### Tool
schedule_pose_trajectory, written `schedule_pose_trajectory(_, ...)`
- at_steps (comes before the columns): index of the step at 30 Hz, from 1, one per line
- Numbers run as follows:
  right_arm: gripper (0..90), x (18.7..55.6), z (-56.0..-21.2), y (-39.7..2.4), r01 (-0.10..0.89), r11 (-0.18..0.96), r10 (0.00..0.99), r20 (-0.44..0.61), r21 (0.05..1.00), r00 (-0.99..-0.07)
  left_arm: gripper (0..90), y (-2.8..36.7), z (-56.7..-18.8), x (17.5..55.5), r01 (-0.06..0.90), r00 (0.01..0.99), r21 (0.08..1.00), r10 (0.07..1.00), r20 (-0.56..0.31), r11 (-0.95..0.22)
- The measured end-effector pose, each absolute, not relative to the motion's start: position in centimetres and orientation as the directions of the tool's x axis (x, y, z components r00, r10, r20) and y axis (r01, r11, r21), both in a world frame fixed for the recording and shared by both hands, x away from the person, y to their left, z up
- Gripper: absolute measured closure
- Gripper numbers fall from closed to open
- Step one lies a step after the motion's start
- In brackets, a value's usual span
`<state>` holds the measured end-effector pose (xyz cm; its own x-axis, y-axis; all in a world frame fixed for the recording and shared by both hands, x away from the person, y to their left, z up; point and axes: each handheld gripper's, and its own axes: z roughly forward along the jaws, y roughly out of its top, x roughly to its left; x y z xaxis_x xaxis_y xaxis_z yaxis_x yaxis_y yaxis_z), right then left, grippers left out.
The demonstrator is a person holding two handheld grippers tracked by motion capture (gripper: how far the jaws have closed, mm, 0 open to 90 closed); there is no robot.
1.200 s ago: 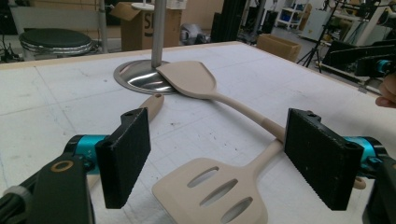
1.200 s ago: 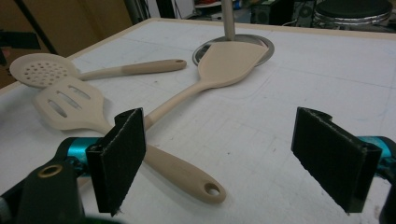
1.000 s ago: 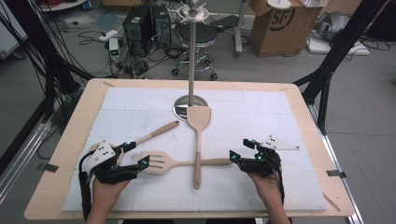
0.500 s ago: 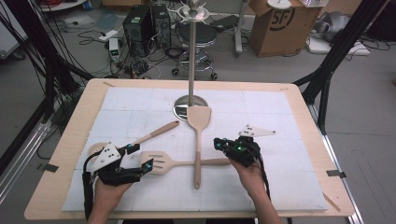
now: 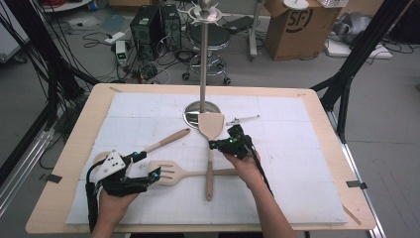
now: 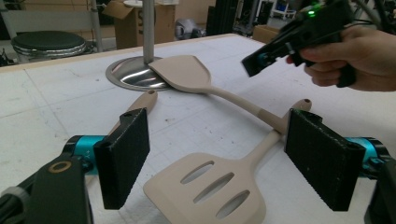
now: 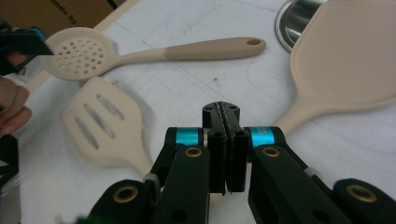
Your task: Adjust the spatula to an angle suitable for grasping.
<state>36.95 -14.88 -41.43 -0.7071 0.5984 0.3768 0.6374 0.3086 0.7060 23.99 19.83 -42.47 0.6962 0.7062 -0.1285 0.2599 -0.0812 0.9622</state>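
Three beige utensils lie on the white mat. The slotted spatula has its head between the pads of my left gripper, which is open and not touching it. The solid spatula rests its blade against the stand's base. My right gripper hovers beside that spatula's handle. Its jaws are shut with nothing between them. The perforated spoon lies beyond the slotted spatula, its bowl near the left hand.
A tall metal stand with hooks rises from the round base at the mat's far middle. The slotted spatula's handle crosses under the solid spatula's handle. Bare mat lies to the right. Boxes, cables and a stool are on the floor beyond the table.
My right gripper has moved left and farther up the table, from the slotted spatula's handle end to beside the solid spatula, and its jaws have closed. The left gripper has stayed put.
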Motion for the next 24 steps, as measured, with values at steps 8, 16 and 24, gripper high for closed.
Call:
schedule_pose_trajectory(8,89.8,39.0,-43.1,-11.3,0.665,0.405,0.617,0.350,0.628,-0.705,23.1,20.2,-42.5,24.1,0.260,0.695,0.963,0.705,-0.140,-0.066)
schedule_pose_trajectory(16,90.0,39.1,-44.3,-10.2,0.663,0.489,0.666,0.248,0.567,-0.704,23.1,20.1,-42.5,24.1,0.261,0.701,0.963,0.699,-0.141,-0.068)
schedule_pose_trajectory(24,90.0,38.8,-44.0,-10.6,0.663,0.517,0.714,0.155,0.542,-0.683,23.3,20.0,-42.5,23.7,0.260,0.700,0.962,0.703,-0.129,-0.083)
